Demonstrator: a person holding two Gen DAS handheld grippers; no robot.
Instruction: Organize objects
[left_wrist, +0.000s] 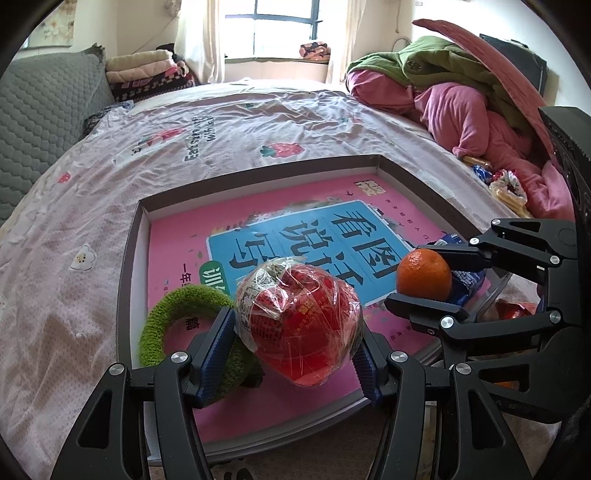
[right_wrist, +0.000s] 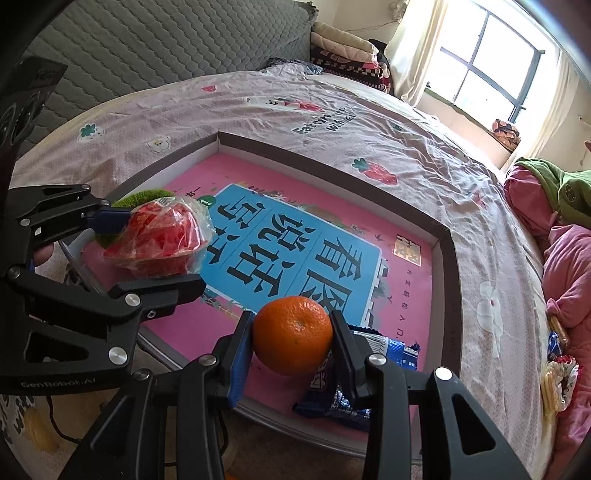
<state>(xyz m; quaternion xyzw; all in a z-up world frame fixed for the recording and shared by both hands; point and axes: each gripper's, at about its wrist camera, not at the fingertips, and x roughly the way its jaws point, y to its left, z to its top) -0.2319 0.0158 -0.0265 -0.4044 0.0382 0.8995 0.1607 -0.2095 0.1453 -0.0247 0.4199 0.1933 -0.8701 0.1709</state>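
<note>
Cellophane over the red wrapped apple-shaped package (left_wrist: 301, 325) looks slick and crinkly, so my left tongs (left_wrist: 295, 354) grip it at its widest girth, one pad on each side; I judge it light but easily dented. My right tongs (right_wrist: 293, 336) are closed on the orange (right_wrist: 293, 335) across its middle: firm, round, apt to roll if squeezed off-centre. Both hang above the shallow box (left_wrist: 129, 258), over the pink book (left_wrist: 303, 236) lining it. Counted: one package, one orange, one book, one green knitted ring (left_wrist: 177, 314) just behind my left tongs, one blue snack packet (right_wrist: 369, 391) under my right.
</note>
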